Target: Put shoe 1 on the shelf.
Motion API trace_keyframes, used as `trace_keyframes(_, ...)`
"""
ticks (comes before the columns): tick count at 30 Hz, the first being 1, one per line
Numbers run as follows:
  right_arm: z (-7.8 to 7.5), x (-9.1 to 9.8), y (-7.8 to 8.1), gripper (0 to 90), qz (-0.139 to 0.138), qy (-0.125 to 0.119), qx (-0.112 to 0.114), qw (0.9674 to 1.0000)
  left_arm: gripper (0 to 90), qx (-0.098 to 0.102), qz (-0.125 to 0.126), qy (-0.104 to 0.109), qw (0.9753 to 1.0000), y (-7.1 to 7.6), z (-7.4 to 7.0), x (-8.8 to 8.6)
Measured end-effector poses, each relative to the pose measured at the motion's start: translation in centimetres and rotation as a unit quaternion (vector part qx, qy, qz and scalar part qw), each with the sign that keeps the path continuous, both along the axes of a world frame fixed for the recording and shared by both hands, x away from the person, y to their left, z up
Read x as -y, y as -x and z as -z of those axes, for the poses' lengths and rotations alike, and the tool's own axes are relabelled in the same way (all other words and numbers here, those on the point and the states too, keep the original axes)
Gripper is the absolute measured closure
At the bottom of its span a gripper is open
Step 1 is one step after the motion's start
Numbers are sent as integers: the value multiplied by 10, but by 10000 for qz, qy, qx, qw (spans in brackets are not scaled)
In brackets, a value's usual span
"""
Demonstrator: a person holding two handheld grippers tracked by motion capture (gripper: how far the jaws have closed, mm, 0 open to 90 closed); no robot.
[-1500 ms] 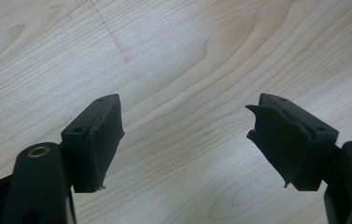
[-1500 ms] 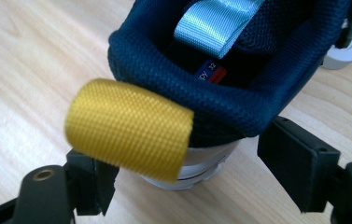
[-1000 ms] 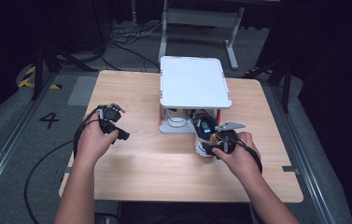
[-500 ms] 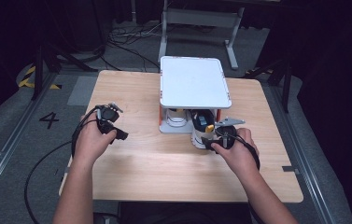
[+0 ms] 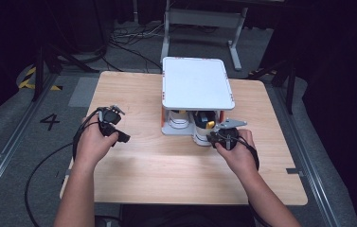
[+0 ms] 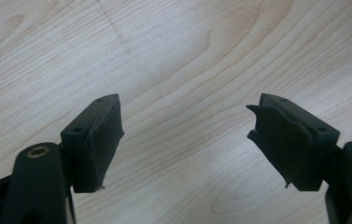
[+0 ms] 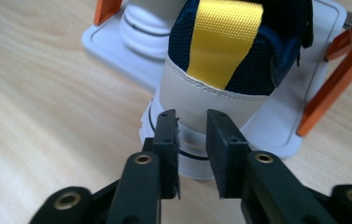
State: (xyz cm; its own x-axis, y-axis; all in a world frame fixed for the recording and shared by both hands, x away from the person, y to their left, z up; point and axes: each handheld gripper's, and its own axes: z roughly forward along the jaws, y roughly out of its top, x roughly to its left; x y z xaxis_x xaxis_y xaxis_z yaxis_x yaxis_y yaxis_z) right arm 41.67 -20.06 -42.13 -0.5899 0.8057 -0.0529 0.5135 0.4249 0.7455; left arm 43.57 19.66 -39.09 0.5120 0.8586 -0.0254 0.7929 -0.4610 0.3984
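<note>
Having just closed, the right hand-held gripper (image 7: 192,140) now nearly touches the shoe (image 7: 211,93).

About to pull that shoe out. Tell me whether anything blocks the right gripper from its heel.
Nothing visible does. The right gripper, jaws just closed further, is at the heel of the shoe; whether they pinch it is unclear.

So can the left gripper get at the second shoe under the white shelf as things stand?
Probably yes: the left gripper hangs open over bare table, nothing between it and the shoe, though the shelf top forces a low, level approach.
</note>
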Motion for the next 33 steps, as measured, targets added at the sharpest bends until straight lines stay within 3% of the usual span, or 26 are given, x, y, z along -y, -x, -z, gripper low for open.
trace_keyframes(8,12,-12,-26,687,91,-96,514,9986,245,-7,-106,47,9999,5,0,-7)
trace_keyframes(17,19,-18,-44,666,112,-102,789,9968,245,-10,-187,50,9998,10,0,-14)
trace_keyframes(19,21,-18,-48,618,122,-120,814,9965,244,-20,-191,69,9998,10,0,-13)
trace_keyframes(26,19,-19,-41,526,26,-96,919,9957,245,-14,-161,65,9998,8,0,-13)
trace_keyframes(30,-1,-8,-27,454,-135,-165,620,9978,245,-14,-137,83,9999,7,-1,-9)
trace_keyframes(33,-22,2,-11,428,-193,-200,741,9969,244,-4,-90,60,9999,5,-1,-8)
